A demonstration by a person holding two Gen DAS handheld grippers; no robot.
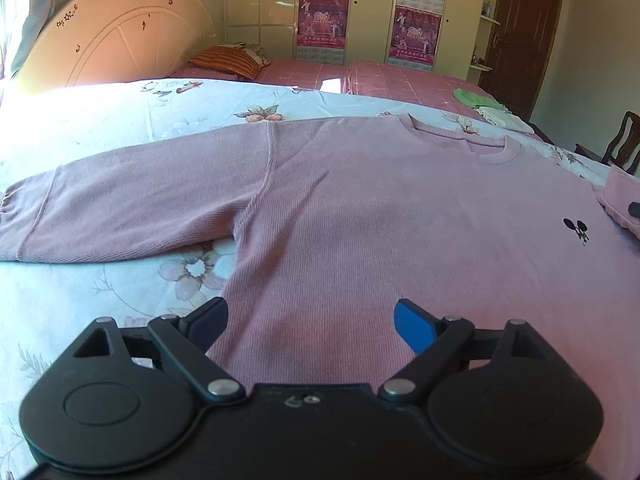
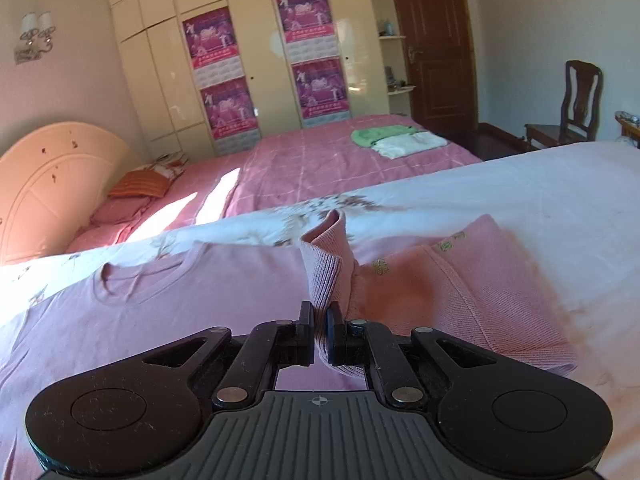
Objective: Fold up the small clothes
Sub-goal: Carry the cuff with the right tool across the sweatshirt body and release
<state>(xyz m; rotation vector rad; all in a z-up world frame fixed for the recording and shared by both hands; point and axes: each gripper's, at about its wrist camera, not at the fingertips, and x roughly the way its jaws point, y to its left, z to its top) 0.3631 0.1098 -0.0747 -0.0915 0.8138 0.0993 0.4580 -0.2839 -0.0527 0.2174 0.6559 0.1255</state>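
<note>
A pink long-sleeved ribbed top (image 1: 380,216) lies flat, front up, on a floral bedsheet (image 1: 120,120). Its one sleeve (image 1: 120,208) stretches out to the left. My left gripper (image 1: 310,320) is open and empty, low over the top's body near the armpit. In the right wrist view the same top (image 2: 180,296) lies flat. My right gripper (image 2: 319,332) is shut on the ribbed cuff (image 2: 324,272) of the other sleeve, which stands up from the fingers and is folded over onto the body (image 2: 460,292).
A second bed with a pink checked cover (image 2: 320,164) stands behind, with folded green and white clothes (image 2: 396,140) on it and an orange pillow (image 1: 228,60). A cream headboard (image 1: 120,32), a wardrobe with posters (image 2: 260,60), a brown door and a wooden chair (image 2: 568,112) are beyond.
</note>
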